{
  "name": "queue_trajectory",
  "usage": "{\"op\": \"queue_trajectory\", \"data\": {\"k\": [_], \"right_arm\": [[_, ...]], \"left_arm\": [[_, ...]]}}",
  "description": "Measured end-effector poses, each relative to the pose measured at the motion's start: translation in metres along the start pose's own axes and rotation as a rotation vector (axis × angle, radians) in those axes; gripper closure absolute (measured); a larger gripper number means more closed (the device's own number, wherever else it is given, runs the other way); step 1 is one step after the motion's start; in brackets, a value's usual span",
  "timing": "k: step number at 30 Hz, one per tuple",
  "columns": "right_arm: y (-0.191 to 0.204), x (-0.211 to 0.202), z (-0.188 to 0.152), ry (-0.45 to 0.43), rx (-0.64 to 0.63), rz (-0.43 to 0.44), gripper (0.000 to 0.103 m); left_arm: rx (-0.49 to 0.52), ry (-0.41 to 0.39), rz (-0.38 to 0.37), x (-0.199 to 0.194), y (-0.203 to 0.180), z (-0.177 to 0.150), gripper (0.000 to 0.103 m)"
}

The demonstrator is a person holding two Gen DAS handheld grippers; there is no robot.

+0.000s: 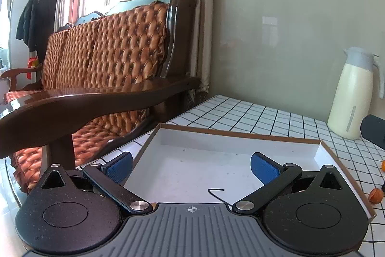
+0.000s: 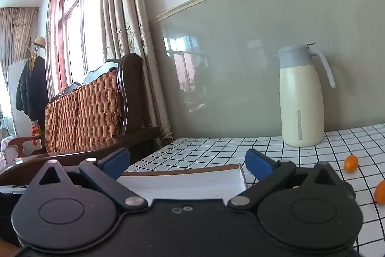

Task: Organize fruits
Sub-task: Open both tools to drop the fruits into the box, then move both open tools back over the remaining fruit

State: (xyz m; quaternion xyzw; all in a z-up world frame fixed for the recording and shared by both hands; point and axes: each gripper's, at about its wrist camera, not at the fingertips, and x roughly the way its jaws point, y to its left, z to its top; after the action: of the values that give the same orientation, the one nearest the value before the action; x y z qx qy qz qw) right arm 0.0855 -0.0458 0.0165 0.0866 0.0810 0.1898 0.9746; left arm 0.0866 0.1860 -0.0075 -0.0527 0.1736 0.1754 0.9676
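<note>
A shallow cardboard tray with a white inside and brown rim lies on the checked tablecloth; nothing lies in it. My left gripper hovers over its near part, blue pads spread wide, nothing between them. My right gripper is open above the tray's far right corner, also with nothing in it. Two small orange fruits lie on the cloth right of the right gripper. In the left wrist view a brown walnut and an orange fruit sit just outside the tray's right side.
A cream thermos jug with a grey lid stands by the grey wall at the back right. A dark object lies beside it. A wooden sofa with quilted orange cushions adjoins the table's left edge. A thin black wire curls over the tray.
</note>
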Motion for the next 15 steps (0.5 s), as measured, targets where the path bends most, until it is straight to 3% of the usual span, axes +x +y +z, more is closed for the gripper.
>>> {"op": "queue_trajectory", "data": {"k": [15], "right_arm": [[-0.029, -0.028, 0.003, -0.033, -0.012, -0.039, 0.006]], "left_arm": [[0.086, -0.047, -0.038, -0.023, -0.036, -0.002, 0.000]]}}
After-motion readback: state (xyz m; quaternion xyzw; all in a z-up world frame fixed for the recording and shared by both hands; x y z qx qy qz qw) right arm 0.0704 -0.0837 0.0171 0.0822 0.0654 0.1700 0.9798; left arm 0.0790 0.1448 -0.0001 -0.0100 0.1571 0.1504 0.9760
